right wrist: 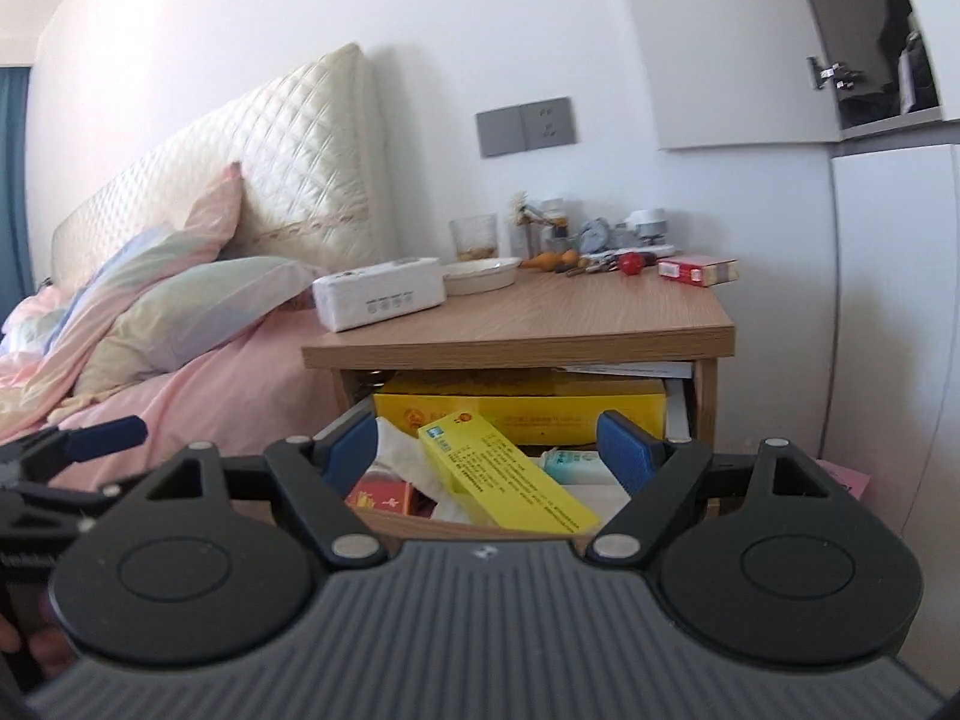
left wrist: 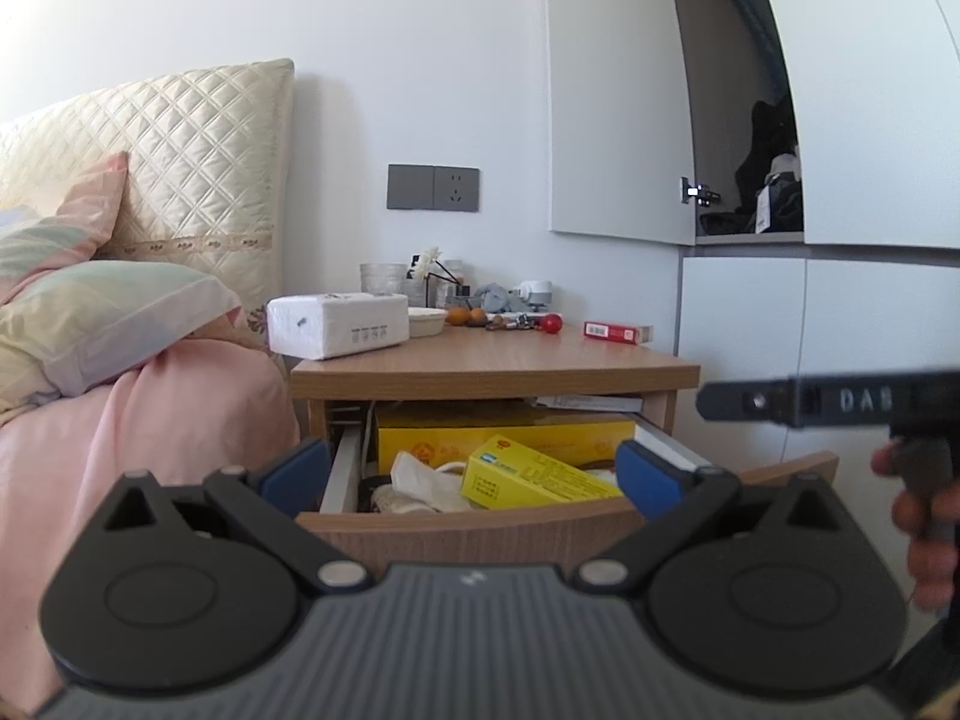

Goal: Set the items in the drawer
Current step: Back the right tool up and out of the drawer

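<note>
Hanging in front of the pulled-out drawer, the left gripper has its blue-padded fingers spread wide with nothing between them, and the right gripper is likewise spread and empty, both short of the drawer front. Much of the drawer's contents is hidden behind the gripper bodies and the wooden front panel: a small yellow box lies tilted on top of the clutter, covered in fine print too small to read, and a larger yellow box sits behind it with an orange emblem and lettering that cannot be made out. White crumpled tissue or cloth lies at the left inside the drawer, and a red packet is only partly visible beneath it. On the nightstand top a white tissue pack shows a row of small grey symbols, unreadable, and a red-and-white carton lies near the right edge, its label blurred. In the left wrist view the right gripper's side arm bears the letters "DAB", cut off by a dark part.
</note>
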